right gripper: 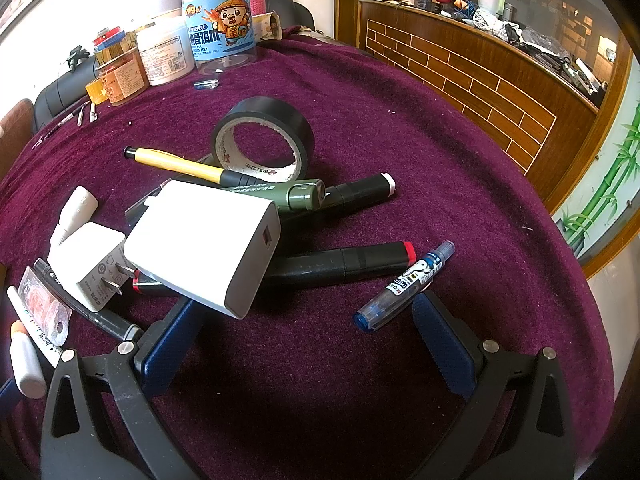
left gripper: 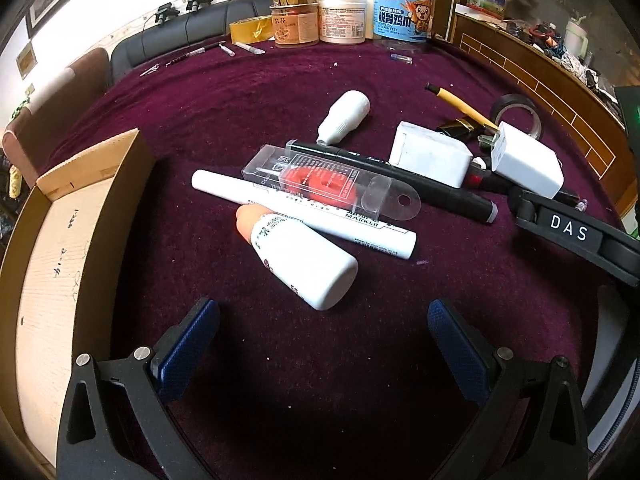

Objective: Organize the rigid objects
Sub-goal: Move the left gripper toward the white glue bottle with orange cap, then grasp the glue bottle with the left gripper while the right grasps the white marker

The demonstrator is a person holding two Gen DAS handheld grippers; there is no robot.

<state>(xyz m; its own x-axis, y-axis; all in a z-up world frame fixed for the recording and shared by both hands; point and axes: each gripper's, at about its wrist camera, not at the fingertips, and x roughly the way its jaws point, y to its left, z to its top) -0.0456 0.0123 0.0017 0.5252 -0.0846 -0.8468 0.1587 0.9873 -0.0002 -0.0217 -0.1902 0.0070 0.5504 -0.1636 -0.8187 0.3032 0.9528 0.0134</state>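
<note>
Left wrist view: white bottle (left gripper: 308, 258) lay just above wide-spread left fingers (left gripper: 192, 344); cardboard box (left gripper: 60, 240) at left edge, bare surface (left gripper: 320, 360) between.

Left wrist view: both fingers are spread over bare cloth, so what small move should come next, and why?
Probably ease the left gripper forward around the white plastic bottle with the peach cap. It lies nearest, just ahead of the open fingers, with the open cardboard box right beside it.
</note>
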